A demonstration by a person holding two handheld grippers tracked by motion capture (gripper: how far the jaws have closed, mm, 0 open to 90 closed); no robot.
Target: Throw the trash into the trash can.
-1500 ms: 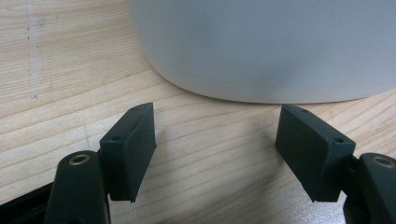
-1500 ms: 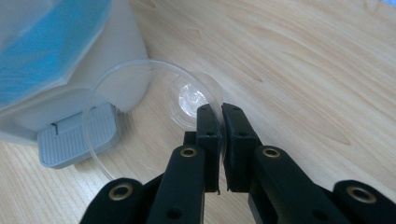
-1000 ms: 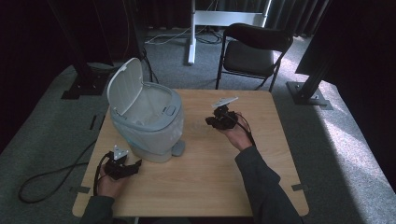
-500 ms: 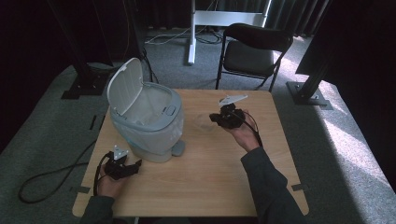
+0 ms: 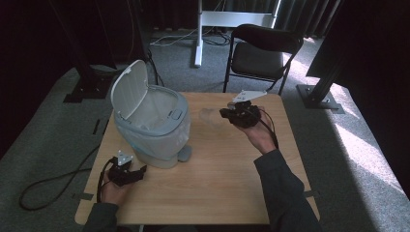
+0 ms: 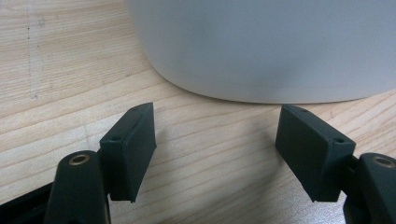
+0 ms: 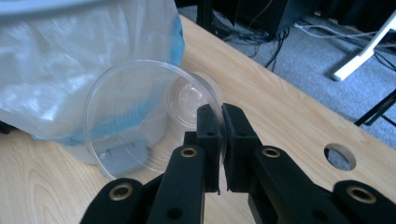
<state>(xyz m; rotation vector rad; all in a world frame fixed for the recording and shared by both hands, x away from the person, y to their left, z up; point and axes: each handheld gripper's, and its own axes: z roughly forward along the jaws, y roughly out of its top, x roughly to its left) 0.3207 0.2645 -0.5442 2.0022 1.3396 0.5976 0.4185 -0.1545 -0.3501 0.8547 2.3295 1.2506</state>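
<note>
A clear plastic cup [image 7: 149,116] lies on its side in the air, its mouth towards the camera. My right gripper [image 7: 220,109] is shut on the cup's rim wall. In the high view the cup [image 5: 209,116] hangs above the table, right of the grey pedal bin [image 5: 154,125], held by the right gripper [image 5: 225,114]. The bin's white lid [image 5: 129,89] stands up and a clear liner lines the inside. My left gripper [image 6: 217,126] rests open on the table, its jaws wide apart before the bin's base [image 6: 261,46]. In the high view the left gripper [image 5: 142,170] sits at the front left.
The wooden table [image 5: 217,183] has bare room in front and to the right. The bin's pedal [image 5: 183,153] sticks out at its front. A black folding chair [image 5: 263,48] stands behind the table. A round hole [image 7: 340,156] marks the tabletop.
My right hand has risen and drifted slightly right with the cup held in its jaws. The left hand has stayed still.
</note>
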